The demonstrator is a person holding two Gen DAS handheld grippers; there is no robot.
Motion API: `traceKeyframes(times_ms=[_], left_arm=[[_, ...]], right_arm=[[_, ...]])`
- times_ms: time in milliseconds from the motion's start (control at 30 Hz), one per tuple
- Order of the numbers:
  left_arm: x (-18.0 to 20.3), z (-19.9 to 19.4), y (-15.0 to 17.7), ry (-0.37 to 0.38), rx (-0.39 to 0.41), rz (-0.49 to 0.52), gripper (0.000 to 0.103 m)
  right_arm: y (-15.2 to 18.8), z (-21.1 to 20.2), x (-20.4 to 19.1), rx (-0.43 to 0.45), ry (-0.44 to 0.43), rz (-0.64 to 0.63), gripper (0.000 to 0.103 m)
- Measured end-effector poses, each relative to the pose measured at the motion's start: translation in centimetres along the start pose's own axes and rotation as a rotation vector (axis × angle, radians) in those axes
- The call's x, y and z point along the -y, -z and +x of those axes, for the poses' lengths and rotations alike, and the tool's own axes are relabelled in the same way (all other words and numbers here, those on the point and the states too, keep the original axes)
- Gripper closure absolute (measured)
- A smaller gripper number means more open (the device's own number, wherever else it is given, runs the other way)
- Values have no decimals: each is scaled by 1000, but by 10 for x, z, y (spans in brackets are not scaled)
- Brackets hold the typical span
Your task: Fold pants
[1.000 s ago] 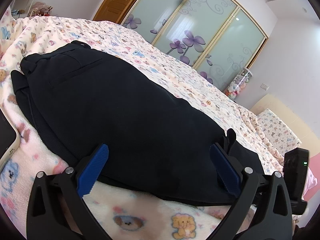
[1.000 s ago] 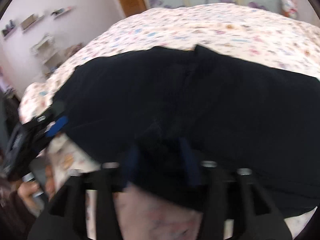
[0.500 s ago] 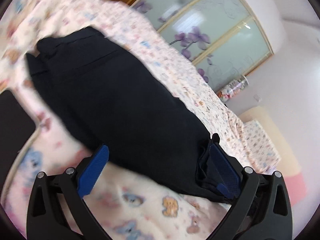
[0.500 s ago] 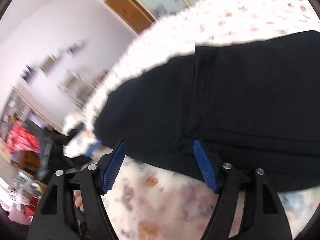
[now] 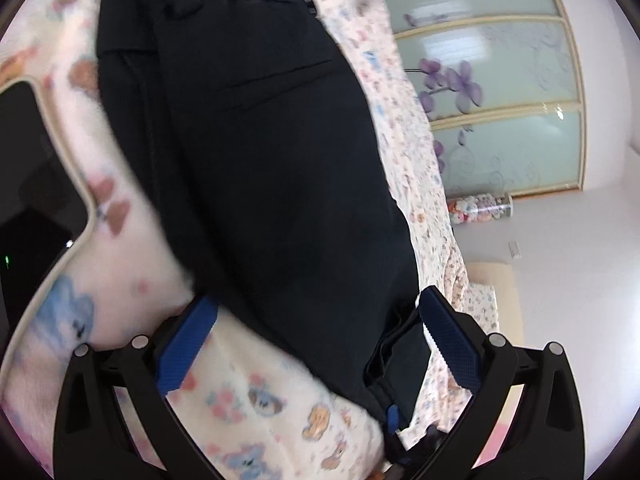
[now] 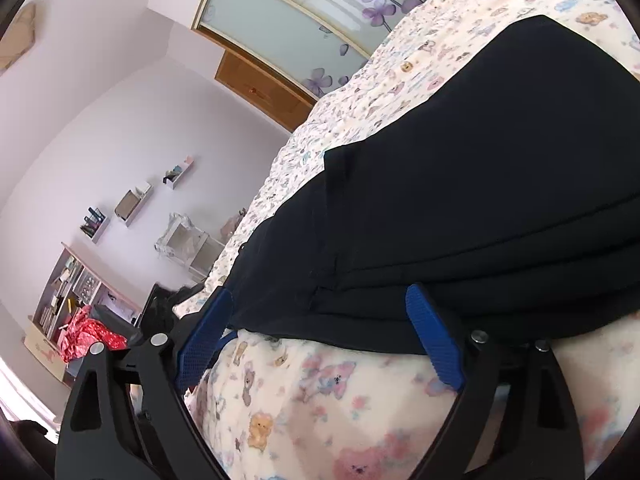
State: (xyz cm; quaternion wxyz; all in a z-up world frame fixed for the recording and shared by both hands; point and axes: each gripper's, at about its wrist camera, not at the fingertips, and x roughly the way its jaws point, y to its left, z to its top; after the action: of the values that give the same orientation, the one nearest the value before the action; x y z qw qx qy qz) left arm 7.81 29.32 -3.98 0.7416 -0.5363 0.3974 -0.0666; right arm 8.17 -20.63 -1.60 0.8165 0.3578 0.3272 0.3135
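Observation:
Dark navy pants (image 5: pixel 272 168) lie folded lengthwise on a bed with a bear-print blanket (image 5: pixel 256 412). The waistband and a back pocket are at the far end in the left wrist view. My left gripper (image 5: pixel 316 344) is open, its blue pads on either side of the pants' near edge. In the right wrist view the pants (image 6: pixel 480 184) show stacked layers with a hem edge near the middle. My right gripper (image 6: pixel 320 332) is open, its pads straddling the near edge of the layers. Neither gripper holds cloth.
A dark tablet with a cream rim (image 5: pixel 36 184) lies on the bed left of the pants. Sliding wardrobe doors with purple flowers (image 5: pixel 500 80) stand behind the bed. Shelves and clutter (image 6: pixel 80 280) line the wall at the left of the right wrist view.
My right gripper was shut on the pants a second ago and has opened and let go. Both cameras have tilted and moved along the pants' edge.

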Motion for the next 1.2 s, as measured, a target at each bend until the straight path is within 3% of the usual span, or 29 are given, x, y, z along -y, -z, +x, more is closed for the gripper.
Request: traceKeyframes(times_ms=[133, 167, 233, 300, 367, 433, 633, 700, 733, 767, 800, 1000, 1100, 1200], left_arm=[[2, 0, -13, 25, 37, -45, 7], [8, -3, -12, 32, 55, -20, 13], [23, -7, -9, 28, 92, 68, 17], [25, -1, -8, 2, 92, 78, 19], [15, 4, -13, -10, 88, 28, 33], [7, 2, -17, 18, 96, -8, 40], [-8, 4, -31, 40, 140, -112, 42], [-11, 7, -35, 31, 139, -170, 46], [-6, 7, -35, 0, 143, -166, 56], [1, 7, -35, -37, 149, -137, 76], [10, 6, -34, -78, 159, -93, 83], [72, 3, -27, -235, 223, 160, 86], [118, 10, -13, -349, 261, 361, 86], [158, 17, 7, -409, 292, 518, 86]], right_arm=[[0, -8, 9, 13, -24, 17, 12], [1, -10, 10, 14, -26, 16, 12], [1, -9, 10, 13, -27, 12, 12], [3, -9, 11, 15, -32, 11, 12], [3, -11, 12, 18, -37, 14, 12], [3, -11, 12, 20, -43, 16, 12], [5, -10, 13, 24, -53, 18, 11], [5, -10, 12, 26, -59, 18, 11], [5, -10, 13, 27, -63, 19, 11], [5, -10, 13, 28, -67, 20, 10], [6, -10, 13, 31, -72, 22, 10], [7, -11, 14, 48, -99, 38, 10], [7, -13, 15, 65, -119, 58, 10], [7, -18, 16, 92, -129, 78, 10]])
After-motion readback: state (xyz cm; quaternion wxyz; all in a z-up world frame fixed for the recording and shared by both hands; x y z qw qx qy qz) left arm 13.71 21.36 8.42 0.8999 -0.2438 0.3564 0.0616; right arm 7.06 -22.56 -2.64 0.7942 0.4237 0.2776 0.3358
